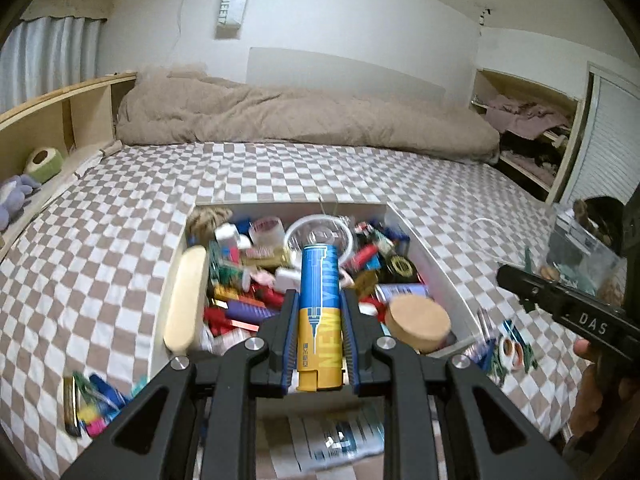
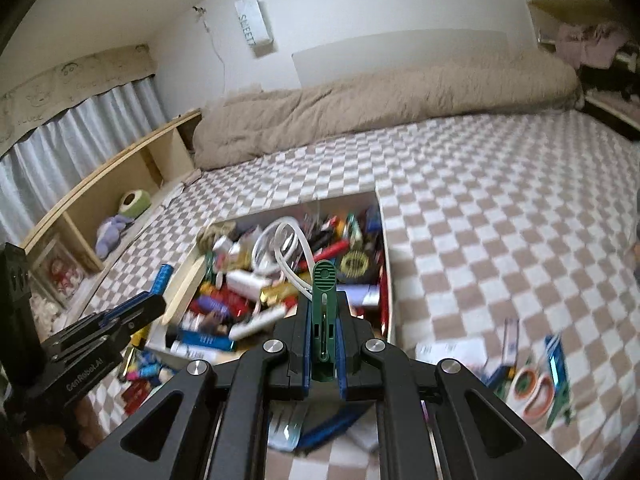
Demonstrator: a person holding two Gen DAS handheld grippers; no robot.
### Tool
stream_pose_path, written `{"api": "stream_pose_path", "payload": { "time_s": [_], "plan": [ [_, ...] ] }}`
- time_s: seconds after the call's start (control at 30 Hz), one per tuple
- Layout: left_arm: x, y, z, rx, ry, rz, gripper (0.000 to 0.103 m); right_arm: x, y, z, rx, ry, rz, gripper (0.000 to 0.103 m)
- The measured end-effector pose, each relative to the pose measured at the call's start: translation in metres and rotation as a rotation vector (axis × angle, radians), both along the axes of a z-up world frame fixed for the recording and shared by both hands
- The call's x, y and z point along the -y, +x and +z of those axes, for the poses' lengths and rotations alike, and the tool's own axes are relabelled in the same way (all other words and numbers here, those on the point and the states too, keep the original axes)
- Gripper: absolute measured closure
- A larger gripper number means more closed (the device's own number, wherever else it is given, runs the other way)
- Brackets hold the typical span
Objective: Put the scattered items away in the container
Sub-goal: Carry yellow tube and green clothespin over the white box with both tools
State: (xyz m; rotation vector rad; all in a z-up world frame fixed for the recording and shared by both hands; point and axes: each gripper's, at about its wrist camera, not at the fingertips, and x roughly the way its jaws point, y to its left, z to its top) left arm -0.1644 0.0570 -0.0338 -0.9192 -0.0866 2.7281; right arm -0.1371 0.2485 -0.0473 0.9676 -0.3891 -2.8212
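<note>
Checkered bedding (image 1: 120, 208) spreads beneath a white container (image 1: 436, 276) heaped with small items (many blurred). Above its near edge, the left gripper (image 1: 319, 312) clamps a blue-and-yellow tube (image 1: 320, 312) pointing toward twelve o'clock. The right gripper (image 2: 323, 320) pinches a green clip (image 2: 324, 304) over the container's near side. Loose items (image 2: 532, 384) lie on the bedding at four o'clock.

Box (image 1: 424, 240) lies on bed (image 1: 120, 240), before blanket (image 1: 280, 120).
</note>
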Motion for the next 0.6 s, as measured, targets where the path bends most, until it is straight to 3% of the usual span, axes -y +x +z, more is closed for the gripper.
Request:
{"api": "stream_pose_path", "payload": {
  "time_s": [0.33,0.6],
  "plan": [
    [0.010,-0.046,0.024,-0.028,0.013,0.069,0.082,-0.018,-0.049,0.012,0.008,0.007,-0.020,0.093],
    [0.019,-0.079,0.015,0.018,-0.012,0.090,0.082,-0.014,-0.076,0.009,0.047,0.061,0.013,0.093]
  ]
}}
